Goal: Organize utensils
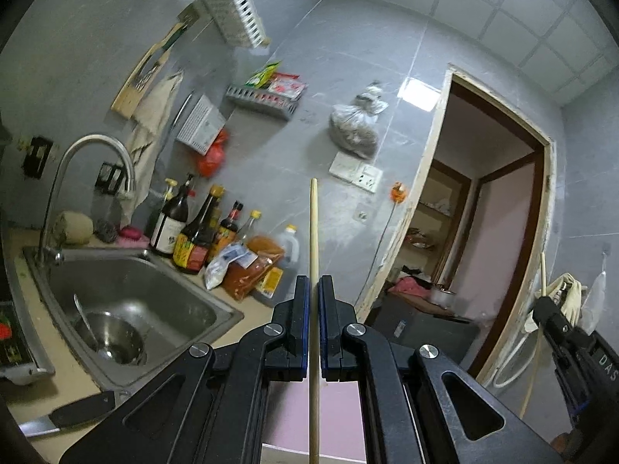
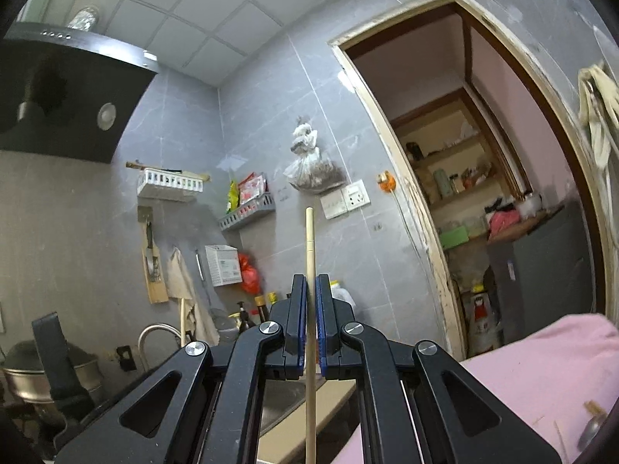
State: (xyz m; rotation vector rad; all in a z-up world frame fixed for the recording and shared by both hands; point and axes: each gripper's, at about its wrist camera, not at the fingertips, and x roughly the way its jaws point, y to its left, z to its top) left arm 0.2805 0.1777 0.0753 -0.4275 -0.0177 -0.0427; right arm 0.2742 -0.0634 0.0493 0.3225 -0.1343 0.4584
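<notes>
My left gripper (image 1: 313, 282) is shut on a pale wooden chopstick (image 1: 314, 224) that stands upright between its jaws, raised in the air to the right of the sink. My right gripper (image 2: 312, 280) is shut on a second pale chopstick (image 2: 310, 239), also upright. The right gripper also shows at the right edge of the left wrist view (image 1: 543, 305) with its chopstick (image 1: 543, 270) sticking up. A white slotted wall basket (image 1: 232, 11) hangs high on the tiled wall; it also shows in the right wrist view (image 2: 170, 185).
A steel sink (image 1: 127, 290) holds a steel bowl (image 1: 112, 338) and a spoon. Sauce bottles (image 1: 193, 232) and packets stand on the counter behind it. A knife (image 1: 65, 417) lies at the counter's front. A range hood (image 2: 58, 96) and pot (image 2: 46, 367) are left. A doorway (image 2: 483, 193) opens right.
</notes>
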